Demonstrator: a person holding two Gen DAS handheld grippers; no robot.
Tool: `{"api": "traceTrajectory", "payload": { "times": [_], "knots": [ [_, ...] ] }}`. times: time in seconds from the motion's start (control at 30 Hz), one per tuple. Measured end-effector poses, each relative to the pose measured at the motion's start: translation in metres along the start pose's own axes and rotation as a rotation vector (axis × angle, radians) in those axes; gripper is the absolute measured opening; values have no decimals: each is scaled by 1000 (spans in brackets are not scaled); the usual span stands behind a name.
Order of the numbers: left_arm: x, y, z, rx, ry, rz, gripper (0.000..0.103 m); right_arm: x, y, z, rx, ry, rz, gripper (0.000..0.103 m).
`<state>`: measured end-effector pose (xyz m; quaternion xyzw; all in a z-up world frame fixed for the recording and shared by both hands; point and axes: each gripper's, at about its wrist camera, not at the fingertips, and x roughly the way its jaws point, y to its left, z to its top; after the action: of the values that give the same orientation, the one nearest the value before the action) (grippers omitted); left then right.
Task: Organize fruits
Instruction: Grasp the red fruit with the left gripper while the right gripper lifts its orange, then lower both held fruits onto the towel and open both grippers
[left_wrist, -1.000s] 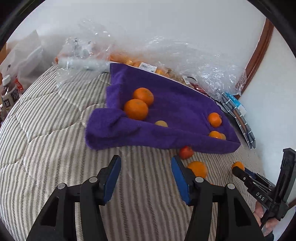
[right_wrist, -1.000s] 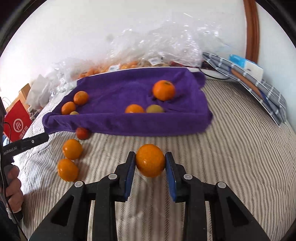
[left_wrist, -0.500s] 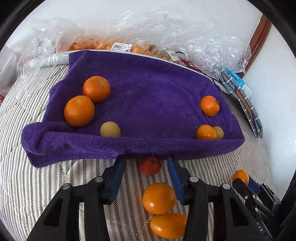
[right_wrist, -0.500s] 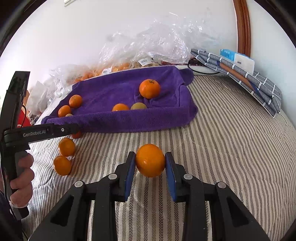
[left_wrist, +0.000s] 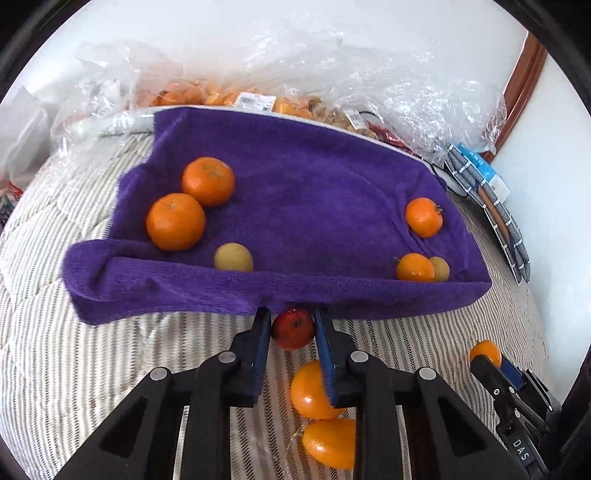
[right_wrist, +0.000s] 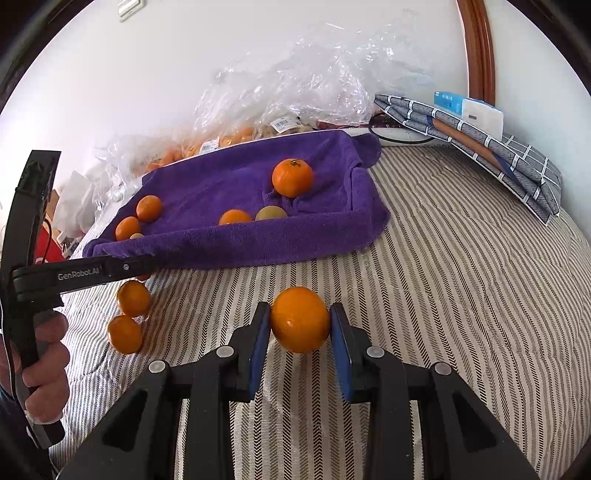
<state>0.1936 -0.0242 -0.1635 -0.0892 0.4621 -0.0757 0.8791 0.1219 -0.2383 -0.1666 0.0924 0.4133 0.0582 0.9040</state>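
Two tools are at work here, and each has a fruit between its pads. In the left wrist view the left tool (left_wrist: 292, 325) sits low at centre frame, its jaws drawn in tight on a small red fruit (left_wrist: 293, 328) that lies on the striped bed cover (left_wrist: 110, 369), right against the near fold of the purple towel (left_wrist: 295, 206). The towel rises directly above the tool in the frame, so the coming move is, as I judge it, a short lift up and over that fold into the hollow where other oranges already rest. The red fruit is round, with no long axis to mind. Just below the left tool's tip lie two loose oranges (left_wrist: 310, 391), one partly hidden behind the right-hand pad.

In the right wrist view the right tool (right_wrist: 300, 321) is clamped on a large orange (right_wrist: 300, 320), held clear above the bed cover, well short of the towel at upper centre. The left tool is the nearer to the towel.

Only the right wrist view shows the person's hand (right_wrist: 44, 373) on the left tool's handle at far left; there the red fruit is almost wholly hidden behind that tool's arm.
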Motion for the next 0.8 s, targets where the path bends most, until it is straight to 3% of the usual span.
{"api": "traceTrajectory", "payload": {
  "times": [0.43,0.8],
  "knots": [
    [-48,45,-2,-48,-87,36,24,-23,12,19,-49,-44,17,32],
    [-54,56,38,-73,-155,7,24,-18,17,64,-70,-106,-17,32]
  ]
}}
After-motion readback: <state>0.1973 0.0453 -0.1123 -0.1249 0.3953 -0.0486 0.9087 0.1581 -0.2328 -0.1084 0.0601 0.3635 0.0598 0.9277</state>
